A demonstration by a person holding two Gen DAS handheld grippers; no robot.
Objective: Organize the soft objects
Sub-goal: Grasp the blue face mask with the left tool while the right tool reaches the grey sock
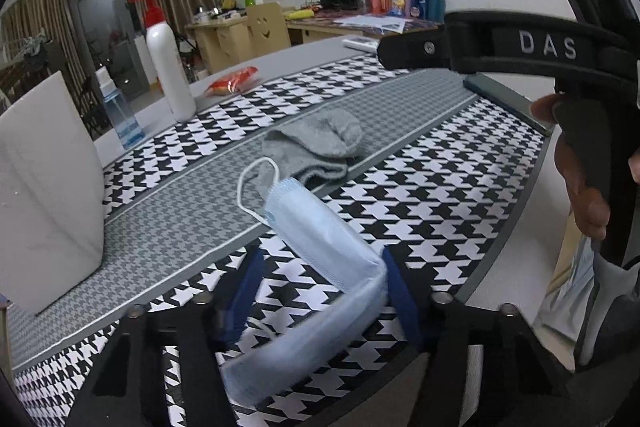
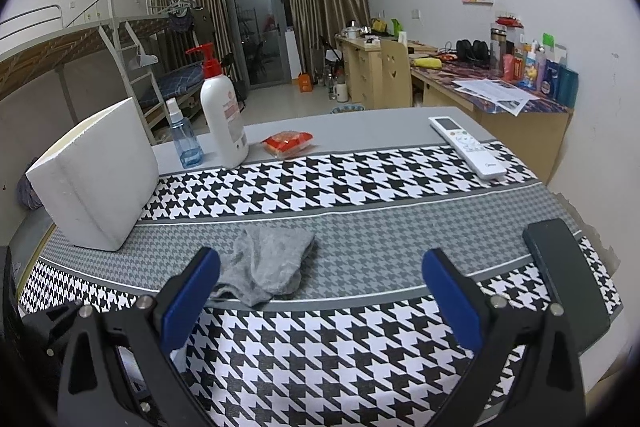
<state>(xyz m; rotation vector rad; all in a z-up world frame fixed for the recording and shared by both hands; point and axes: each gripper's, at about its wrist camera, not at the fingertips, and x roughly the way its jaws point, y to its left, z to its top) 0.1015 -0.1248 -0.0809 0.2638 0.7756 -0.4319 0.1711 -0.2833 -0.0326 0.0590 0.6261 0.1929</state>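
left gripper point(image 1: 320, 291): black frame, blue pads point(image 1: 400, 291), round silver screws behind fingers | right gripper point(image 2: 320, 291): same black frame, blue pads point(image 2: 192, 295), silver screws at finger bases; raised "DAS" lettering on its black body | light sleeve behind handle

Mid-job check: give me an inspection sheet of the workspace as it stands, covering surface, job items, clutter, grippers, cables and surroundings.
Surface: table under a houndstooth cloth with a grey centre band.
Job's things: grey sock bunched on the band; blue mask lying folded on the cloth, one ear loop reaching the sock.
Clutter: white foam box, spray bottle, pump bottle, red snack packet, remote, dark flat object.
Grippers: left gripper has the mask between its pads, contact unclear; right gripper open, empty.
Cables: nothing seen on the table.
Surroundings: bunk bed, curtains, cluttered desks, wall poster.
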